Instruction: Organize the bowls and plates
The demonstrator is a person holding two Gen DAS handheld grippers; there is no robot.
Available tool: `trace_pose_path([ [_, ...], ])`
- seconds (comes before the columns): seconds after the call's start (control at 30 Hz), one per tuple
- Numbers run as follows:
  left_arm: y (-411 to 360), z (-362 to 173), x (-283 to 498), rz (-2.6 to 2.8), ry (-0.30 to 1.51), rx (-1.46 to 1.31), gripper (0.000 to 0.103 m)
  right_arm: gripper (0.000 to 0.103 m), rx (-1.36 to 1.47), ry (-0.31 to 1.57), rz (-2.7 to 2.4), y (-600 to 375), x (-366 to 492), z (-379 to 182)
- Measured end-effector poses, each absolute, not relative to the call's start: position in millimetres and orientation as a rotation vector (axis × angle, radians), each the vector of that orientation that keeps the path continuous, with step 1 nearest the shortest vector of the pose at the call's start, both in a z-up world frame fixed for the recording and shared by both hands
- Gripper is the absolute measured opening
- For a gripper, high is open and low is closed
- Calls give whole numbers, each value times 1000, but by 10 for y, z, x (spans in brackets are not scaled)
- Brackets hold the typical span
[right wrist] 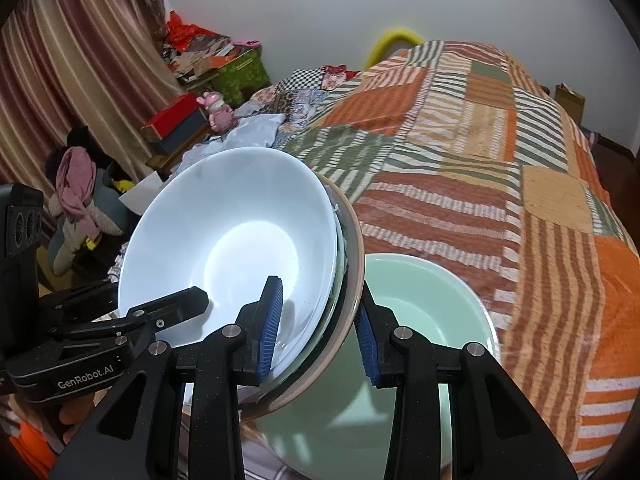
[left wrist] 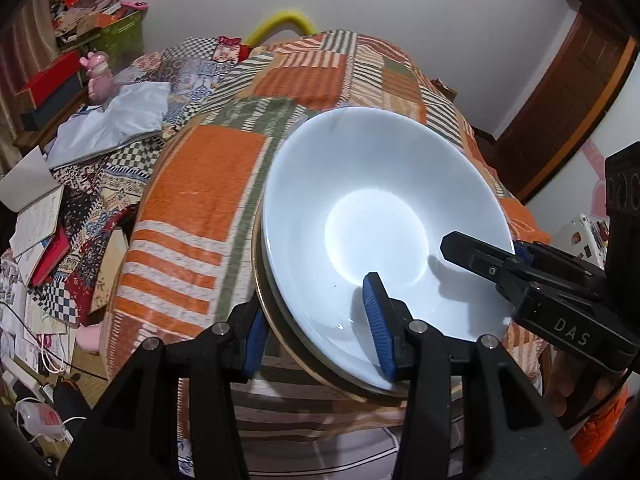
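Left view only: door (left wrist: 560, 112) at far right; books (left wrist: 36, 232) and cables on the floor at near left.
Right view only: a pale green bowl (right wrist: 432, 300) lies low on the bed, just right of the stack and partly behind it; curtain (right wrist: 72, 64) at far left; stuffed toy (right wrist: 76, 192) below it.
Both views: pink figurine (left wrist: 98, 76) on a red box (left wrist: 48, 76), green box (left wrist: 124, 32) behind, yellow tube (left wrist: 280, 20) past the bed.
Bed: covered by a patchwork quilt (left wrist: 192, 184) in orange, green and cream stripes; a checked quilt and a pale blue cloth (left wrist: 116, 120) lie to its left.
Room: white wall, cluttered left side.
Stack: white bowl (left wrist: 376, 208) nested in a gold-rimmed plate (left wrist: 276, 320), tilted, held above the quilt between the two tools.
Bowl look: glossy, plain white, bright glare on its flat base.
Left tool (left wrist: 320, 324): clamped on the stack's near rim, one blue pad (left wrist: 378, 316) inside the bowl, the other under the plate.
Right tool (right wrist: 320, 324): clamped on the rim likewise, one pad (right wrist: 272, 320) inside the bowl, the other (right wrist: 366, 344) behind the plate.
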State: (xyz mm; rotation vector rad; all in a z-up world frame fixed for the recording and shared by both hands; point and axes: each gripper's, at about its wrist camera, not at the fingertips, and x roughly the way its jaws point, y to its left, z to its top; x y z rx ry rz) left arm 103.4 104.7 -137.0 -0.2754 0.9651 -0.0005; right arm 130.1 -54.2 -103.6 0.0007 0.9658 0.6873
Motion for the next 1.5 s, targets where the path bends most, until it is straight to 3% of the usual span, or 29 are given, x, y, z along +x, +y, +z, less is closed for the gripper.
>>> trace_pose_path([
  [0.7,371,-1564,1232,-91,1027,-229,45,33,59,988,590,-1189,1286,-1170],
  [1.5,338,-1790,1359,-113,1057,-233,45,34,106,1055,590,-1273,1306,-1415],
])
